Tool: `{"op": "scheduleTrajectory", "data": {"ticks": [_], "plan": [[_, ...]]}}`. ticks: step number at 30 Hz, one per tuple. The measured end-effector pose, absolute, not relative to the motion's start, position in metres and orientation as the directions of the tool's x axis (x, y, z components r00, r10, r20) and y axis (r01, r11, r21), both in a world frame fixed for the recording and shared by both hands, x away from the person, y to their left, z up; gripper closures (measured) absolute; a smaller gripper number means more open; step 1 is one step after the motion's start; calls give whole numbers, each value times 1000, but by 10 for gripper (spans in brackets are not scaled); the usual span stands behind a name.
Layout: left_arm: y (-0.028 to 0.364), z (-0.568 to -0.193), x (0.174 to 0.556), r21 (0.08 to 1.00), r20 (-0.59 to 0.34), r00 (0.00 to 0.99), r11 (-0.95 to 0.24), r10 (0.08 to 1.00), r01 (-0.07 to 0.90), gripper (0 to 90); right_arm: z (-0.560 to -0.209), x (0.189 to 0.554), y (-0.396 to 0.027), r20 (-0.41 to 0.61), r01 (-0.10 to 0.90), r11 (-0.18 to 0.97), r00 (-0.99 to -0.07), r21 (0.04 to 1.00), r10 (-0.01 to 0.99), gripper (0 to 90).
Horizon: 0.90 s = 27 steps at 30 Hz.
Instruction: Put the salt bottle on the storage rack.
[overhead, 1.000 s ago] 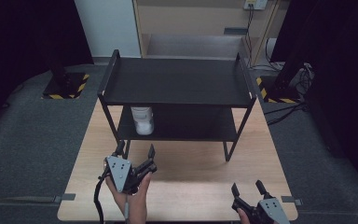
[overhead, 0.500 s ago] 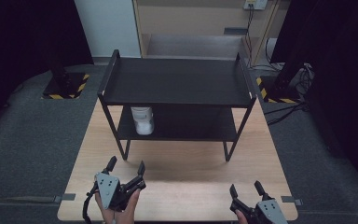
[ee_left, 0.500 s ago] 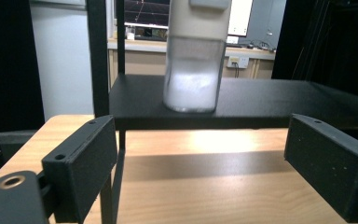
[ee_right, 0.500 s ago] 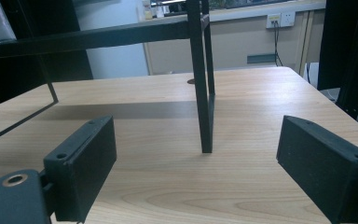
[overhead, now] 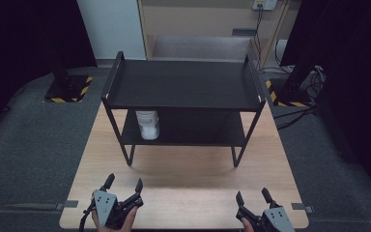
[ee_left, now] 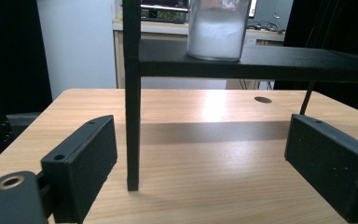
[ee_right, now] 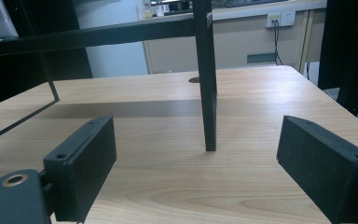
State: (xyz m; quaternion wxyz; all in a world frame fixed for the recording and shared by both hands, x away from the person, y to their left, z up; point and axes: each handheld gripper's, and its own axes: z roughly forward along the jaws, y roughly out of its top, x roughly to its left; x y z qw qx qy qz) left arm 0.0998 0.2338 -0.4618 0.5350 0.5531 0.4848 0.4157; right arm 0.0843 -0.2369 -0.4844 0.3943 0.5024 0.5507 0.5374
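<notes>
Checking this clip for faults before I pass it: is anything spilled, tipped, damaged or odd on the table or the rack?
Nothing stands out. The jar of white powder stands upright on the lower shelf of the black rack, and no powder shows around it. The table looks clean. Both grippers, left and right, are open with nothing between the jaws.

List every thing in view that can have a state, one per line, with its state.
Clear jar of white powder: upright on the left end of the lower shelf, untouched.
Black two-tier metal shelf rack: standing on the table, top tier bare.
Light wooden table: bears the rack.
Left tool: jaws apart, nothing between them, near the table's front edge.
Right tool: jaws apart, nothing held, near the front edge.
</notes>
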Motion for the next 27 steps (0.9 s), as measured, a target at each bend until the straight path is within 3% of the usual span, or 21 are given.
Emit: {"op": "scheduleTrajectory", "data": {"ticks": [27], "plan": [[275, -476, 83, 997, -13, 175, -1, 985, 76, 71, -486, 79, -241, 103, 129, -84, -151, 988, 983, 117]]}}
